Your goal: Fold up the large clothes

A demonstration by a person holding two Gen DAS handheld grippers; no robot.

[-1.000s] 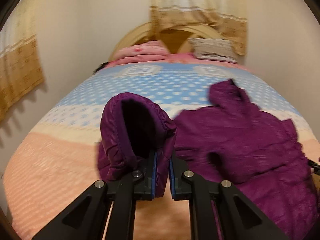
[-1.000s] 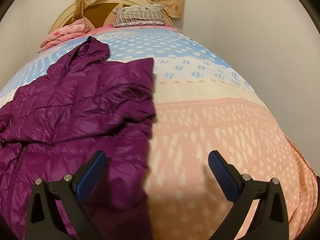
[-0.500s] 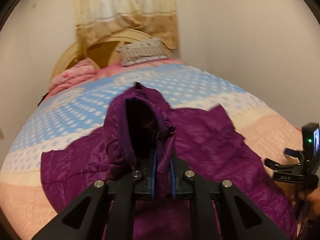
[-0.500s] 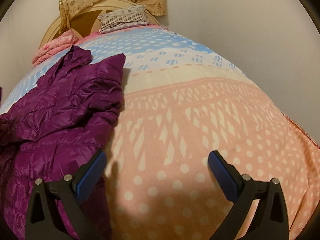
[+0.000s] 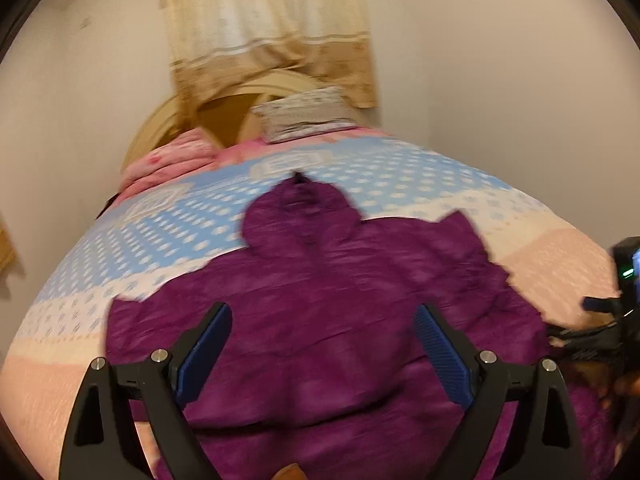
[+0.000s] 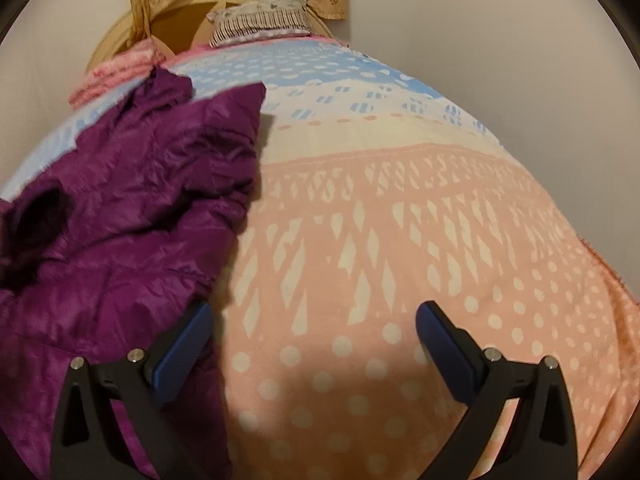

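The left gripper [image 5: 322,344] has just been opening: a second ago its pads were pinched on a purple sleeve cuff held up in front of the camera, and now the jaws stand wide with nothing between them. The purple puffer jacket [image 5: 340,320] lies spread beneath it on the bed [image 5: 160,232], filling the lower middle of the left wrist view, hood [image 5: 298,208] pointing toward the headboard [image 5: 160,128] at upper centre. The sleeve looks to have been carried across and dropped onto the jacket's body, so one sleeve fold is probably done; in the right wrist view the cuff [image 6: 38,216] sits at the far left edge, lying on the body. The right gripper [image 6: 314,338] is also wide open and empty, hanging over the pink patterned blanket [image 6: 400,240] in the lower centre of its view, its left finger just beside the jacket's near edge. Judging by how the jacket lies, the other sleeve, toward the right of the left wrist view, is the likely next fold. Around the jacket, a folded pink quilt [image 5: 168,164] and a striped pillow [image 5: 304,114] sit by the headboard, well apart from it, with a curtain [image 5: 264,28] above. Nothing on the bed crowds the jacket; only the two grippers working close together could get in each other's way.
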